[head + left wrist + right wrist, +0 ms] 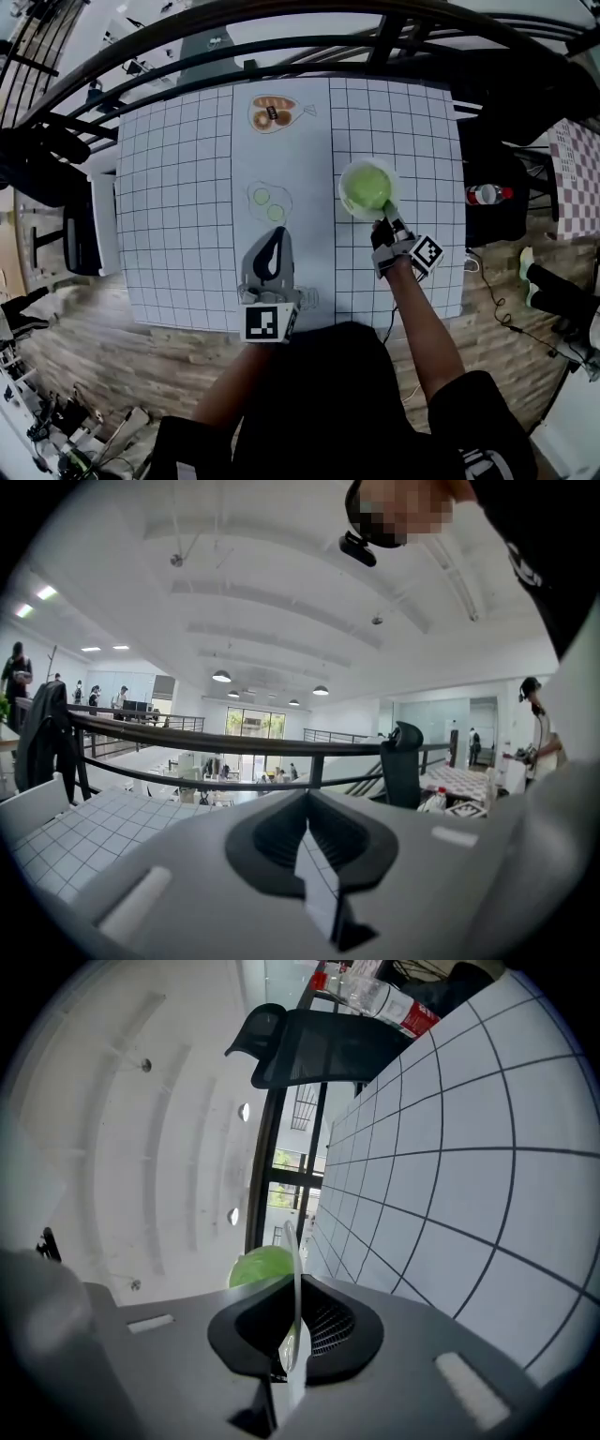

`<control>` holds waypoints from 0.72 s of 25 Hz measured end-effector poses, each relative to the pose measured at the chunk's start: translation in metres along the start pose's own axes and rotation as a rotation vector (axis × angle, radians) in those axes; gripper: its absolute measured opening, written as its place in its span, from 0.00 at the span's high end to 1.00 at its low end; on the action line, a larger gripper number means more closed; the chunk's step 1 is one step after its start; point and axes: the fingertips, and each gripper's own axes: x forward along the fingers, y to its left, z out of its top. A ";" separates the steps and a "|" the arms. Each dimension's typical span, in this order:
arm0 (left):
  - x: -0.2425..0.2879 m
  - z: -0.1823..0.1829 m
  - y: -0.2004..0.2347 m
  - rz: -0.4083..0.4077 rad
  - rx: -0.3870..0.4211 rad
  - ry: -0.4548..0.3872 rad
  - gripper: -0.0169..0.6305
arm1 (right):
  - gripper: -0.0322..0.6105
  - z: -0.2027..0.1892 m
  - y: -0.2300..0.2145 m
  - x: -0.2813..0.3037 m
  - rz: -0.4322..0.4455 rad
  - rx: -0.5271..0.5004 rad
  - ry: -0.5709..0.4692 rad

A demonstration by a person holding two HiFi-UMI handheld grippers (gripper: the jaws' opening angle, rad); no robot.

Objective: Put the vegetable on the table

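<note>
The vegetable [366,187], a pale green rounded mass, sits inside a shallow light bowl [345,174] on the right half of the gridded counter [169,234], so it is not yet on the counter surface itself. The main risk, as I judge it, lies in the grip. The right tool [387,217] has its jaws pinched on only the thin near rim of the bowl. Tipping the bowl to pour the vegetable out could let that rim slip or twist, dropping the bowl with it. The rounded vegetable could also roll toward the counter's right edge. In the right gripper view the rim runs as a thin translucent blade between the clamped jaws. The vegetable shows just beyond them, close to the tool but not touching it. I cannot tell whether the bowl is lifted or resting. The left tool [272,246] hangs over the near middle of the counter, well apart from the bowl, its jaws together with nothing between them.
</note>
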 end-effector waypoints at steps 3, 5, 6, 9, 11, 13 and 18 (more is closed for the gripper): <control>0.003 0.001 0.001 0.006 0.005 -0.002 0.96 | 0.93 0.002 -0.014 0.007 -0.016 0.006 -0.005; 0.003 0.000 0.001 0.005 0.004 0.007 0.96 | 0.94 0.002 -0.020 0.012 -0.015 0.028 -0.017; 0.004 0.000 0.000 0.003 0.003 0.011 0.96 | 0.93 0.003 -0.022 0.015 0.000 0.039 -0.025; 0.003 -0.004 0.002 0.014 -0.001 0.044 0.96 | 0.93 0.002 -0.024 0.019 0.030 0.053 -0.042; 0.002 -0.006 0.006 0.029 -0.002 0.055 0.96 | 0.93 -0.002 -0.033 0.019 -0.013 0.044 -0.036; 0.002 -0.007 0.008 0.038 -0.002 0.056 0.96 | 0.93 -0.005 -0.037 0.024 -0.005 0.056 -0.035; 0.001 -0.008 0.002 0.015 0.000 0.043 0.96 | 0.93 -0.006 -0.056 0.034 -0.032 0.100 -0.026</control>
